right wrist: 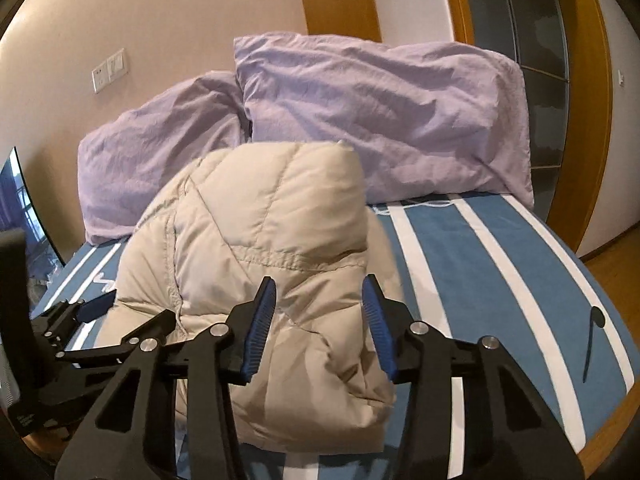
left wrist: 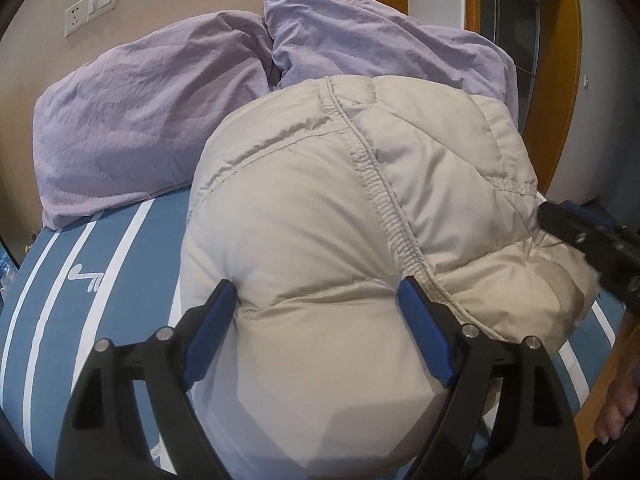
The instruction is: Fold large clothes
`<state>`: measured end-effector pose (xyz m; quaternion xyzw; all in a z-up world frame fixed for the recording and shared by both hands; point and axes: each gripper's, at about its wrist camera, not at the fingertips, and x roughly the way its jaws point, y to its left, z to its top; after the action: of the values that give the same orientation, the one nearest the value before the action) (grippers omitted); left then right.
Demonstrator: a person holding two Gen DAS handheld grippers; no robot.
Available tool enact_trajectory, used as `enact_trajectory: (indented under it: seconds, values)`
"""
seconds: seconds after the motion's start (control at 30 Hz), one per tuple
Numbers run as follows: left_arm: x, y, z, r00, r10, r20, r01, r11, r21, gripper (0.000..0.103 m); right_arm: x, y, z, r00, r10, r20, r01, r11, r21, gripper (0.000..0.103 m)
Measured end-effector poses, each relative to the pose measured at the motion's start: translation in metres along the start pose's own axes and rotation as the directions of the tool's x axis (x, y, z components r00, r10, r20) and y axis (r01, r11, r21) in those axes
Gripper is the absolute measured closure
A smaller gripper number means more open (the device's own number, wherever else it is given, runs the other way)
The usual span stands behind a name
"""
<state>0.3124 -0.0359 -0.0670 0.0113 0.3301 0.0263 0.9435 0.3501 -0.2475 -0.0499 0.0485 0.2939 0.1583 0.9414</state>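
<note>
1. The bed [right wrist: 500,280] fills the lower part of both views, covered in a blue sheet with white stripes; a small white embroidered mark sits on it near the left side, and a dark note-shaped mark near the right edge.
2. Two lilac pillows lean at the head of the bed against a beige wall: the left pillow [left wrist: 132,128] lies lower and tilted, the right pillow [right wrist: 392,120] stands taller, and their inner corners touch.
3. The beige padded jacket [left wrist: 312,208] lies bundled in the middle of the bed, just in front of the pillows, its far edge touching or nearly touching them. It is quilted, with a gathered seam running diagonally across the top.
4. The left claw [left wrist: 318,308] stands wide apart, its blue pads pressing into the near bulge of the jacket on either side, so the puffy fabric is gripped between them.
5. The right claw [right wrist: 320,320] is partly closed, with the jacket's right-hand fold lying between its blue pads; whether the pads actually press on the cloth I cannot tell, as that fold is blurred.
6. A wooden door frame [right wrist: 592,80] with dark glass panes stands behind the bed on the right.
7. A white socket and switch plate [left wrist: 90,6] sits on the wall above the left pillow.
</note>
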Motion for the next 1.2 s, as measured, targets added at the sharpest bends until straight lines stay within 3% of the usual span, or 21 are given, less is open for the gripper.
enact_trajectory:
  seconds: [0.1,0.3,0.53,0.7,0.9,1.2]
  values:
    - [-0.001,0.000,-0.001,1.000,-0.003,0.012,0.002,1.000,0.007,0.020,0.018,-0.002,-0.012,0.998,-0.036,-0.059,0.035,0.999,-0.010,0.062]
    - [-0.009,-0.011,-0.001,0.999,-0.010,0.040,0.008,0.999,0.045,0.017,0.038,-0.019,-0.037,0.993,-0.013,-0.114,0.017,0.999,0.039,0.062]
    - [-0.018,0.003,0.020,0.997,-0.043,0.056,0.044,0.999,-0.012,0.017,0.046,-0.029,-0.045,0.990,0.024,-0.136,-0.012,0.996,0.087,0.062]
    - [-0.018,0.020,0.043,0.996,0.003,0.089,0.001,0.999,-0.045,0.017,0.049,-0.030,-0.045,0.989,0.026,-0.143,-0.012,0.995,0.094,0.061]
    - [0.001,0.038,0.066,0.991,0.107,0.086,-0.103,0.994,-0.043,0.017,0.050,-0.032,-0.045,0.989,0.033,-0.146,-0.019,0.995,0.101,0.061]
    - [0.033,0.031,0.051,0.978,0.193,0.083,-0.193,0.981,-0.005,0.015,0.050,-0.032,-0.044,0.990,0.032,-0.139,-0.016,0.993,0.118,0.058]
